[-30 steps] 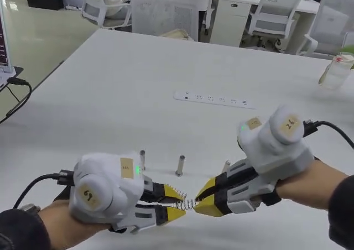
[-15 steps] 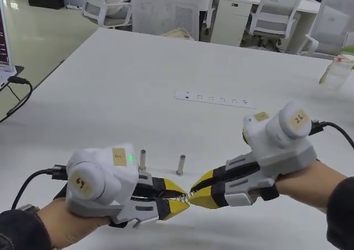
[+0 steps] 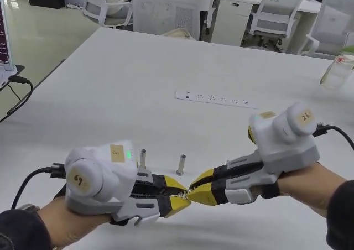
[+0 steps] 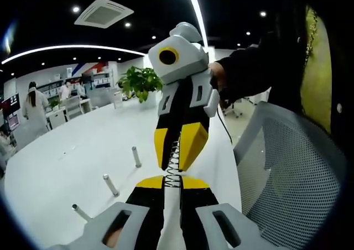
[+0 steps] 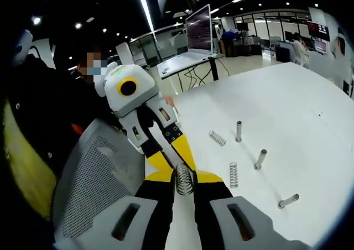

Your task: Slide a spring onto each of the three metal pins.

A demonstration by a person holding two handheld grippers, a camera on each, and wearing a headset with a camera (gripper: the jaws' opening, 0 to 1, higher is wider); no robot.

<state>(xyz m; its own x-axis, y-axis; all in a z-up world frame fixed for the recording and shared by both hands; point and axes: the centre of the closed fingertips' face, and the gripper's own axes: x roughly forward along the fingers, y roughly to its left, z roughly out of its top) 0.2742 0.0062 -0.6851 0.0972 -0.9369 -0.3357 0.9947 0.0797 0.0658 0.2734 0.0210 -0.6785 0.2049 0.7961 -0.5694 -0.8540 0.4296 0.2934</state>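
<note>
As the tips have closed together, the spring (image 3: 187, 192) sits shorter between them, its ends pinched by the left gripper (image 3: 177, 197) and right gripper (image 3: 199, 191). Three pins (image 5: 260, 159) stand bare nearby; this looks like a regrip before threading.

The left gripper (image 3: 184, 196) and right gripper (image 3: 194, 188) are white with black-and-yellow jaws; the spring (image 3: 188, 192) is silvery, the pins (image 3: 181, 165) grey, the bench (image 3: 138, 84) white.
</note>
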